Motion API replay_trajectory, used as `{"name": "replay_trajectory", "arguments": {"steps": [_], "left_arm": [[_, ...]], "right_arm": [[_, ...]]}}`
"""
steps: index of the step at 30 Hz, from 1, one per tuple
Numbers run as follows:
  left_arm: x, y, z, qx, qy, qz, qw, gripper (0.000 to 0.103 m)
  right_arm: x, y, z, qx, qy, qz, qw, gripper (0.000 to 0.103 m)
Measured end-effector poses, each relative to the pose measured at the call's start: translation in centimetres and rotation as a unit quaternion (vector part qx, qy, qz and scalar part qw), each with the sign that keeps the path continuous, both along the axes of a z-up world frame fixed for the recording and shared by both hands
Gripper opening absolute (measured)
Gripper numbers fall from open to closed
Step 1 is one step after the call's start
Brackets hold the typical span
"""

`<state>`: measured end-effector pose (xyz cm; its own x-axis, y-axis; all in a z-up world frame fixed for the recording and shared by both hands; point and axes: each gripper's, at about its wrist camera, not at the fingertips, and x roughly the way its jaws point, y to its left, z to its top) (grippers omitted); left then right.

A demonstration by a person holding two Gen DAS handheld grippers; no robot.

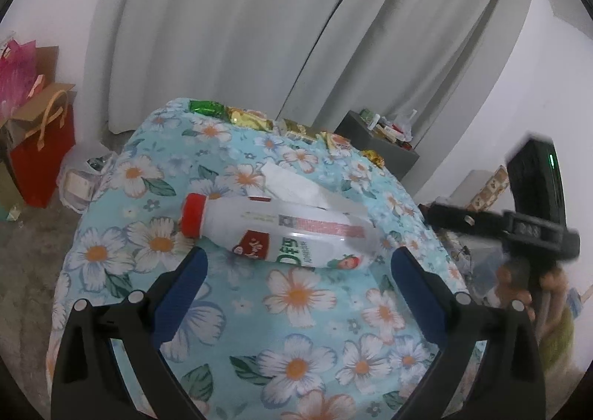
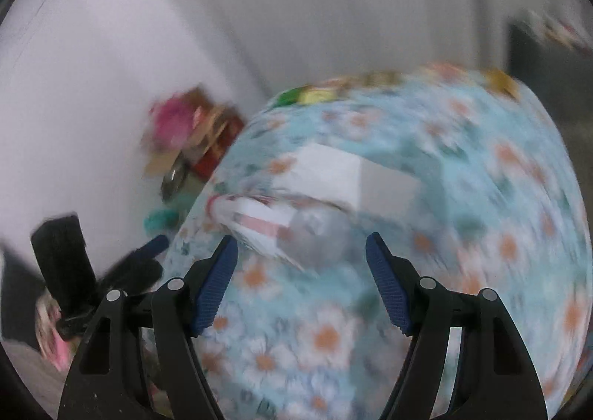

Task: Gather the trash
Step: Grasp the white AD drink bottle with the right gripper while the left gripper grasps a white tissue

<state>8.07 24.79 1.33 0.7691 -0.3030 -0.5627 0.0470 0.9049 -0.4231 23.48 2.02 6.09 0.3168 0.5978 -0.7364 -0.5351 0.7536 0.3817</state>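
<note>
While both my claws stand apart and empty, the white plastic bottle with the red cap [image 1: 276, 231] lies crosswise just beyond my left claw [image 1: 298, 259], which is nearer than my right claw [image 2: 301, 253], mid-surface.

A blue tablecloth [image 1: 296, 309] printed with white daisies covers the table. Pale curtains [image 1: 229, 31] hang behind it. On the floor to the left stands a red gift bag [image 1: 44, 153] with tan handles, beside a pink one [image 1: 16, 72]. A dark grey cabinet [image 1: 374, 149] stands to the right.
</note>
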Motion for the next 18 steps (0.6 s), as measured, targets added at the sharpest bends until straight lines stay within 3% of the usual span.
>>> {"name": "replay_trajectory", "arguments": {"steps": [3, 5, 8, 11, 18], "left_arm": [[0.2, 0.9, -0.3, 0.027, 0.016, 0.026, 0.9992, 0.097], [0.4, 2.0, -0.6, 0.055, 0.034, 0.056, 0.9964, 0.097], [0.3, 3.7, -0.8, 0.058, 0.045, 0.081, 0.994, 0.096], [0.3, 5.1, -0.5, 0.062, 0.042, 0.095, 0.9926, 0.095], [4.1, 6.0, 0.8, 0.084, 0.034, 0.069, 0.9935, 0.094]], "right_arm": [[0.9, 5.2, -0.2, -0.069, -0.033, 0.094, 0.993, 0.068], [1.3, 9.1, -1.3, -0.127, -0.051, 0.162, 0.977, 0.069], [1.0, 12.4, -3.5, -0.192, -0.062, 0.213, 0.956, 0.069], [0.1, 13.9, -5.3, -0.236, -0.074, 0.24, 0.939, 0.069], [-3.2, 10.2, -4.7, -0.245, -0.094, 0.226, 0.938, 0.066]]}}
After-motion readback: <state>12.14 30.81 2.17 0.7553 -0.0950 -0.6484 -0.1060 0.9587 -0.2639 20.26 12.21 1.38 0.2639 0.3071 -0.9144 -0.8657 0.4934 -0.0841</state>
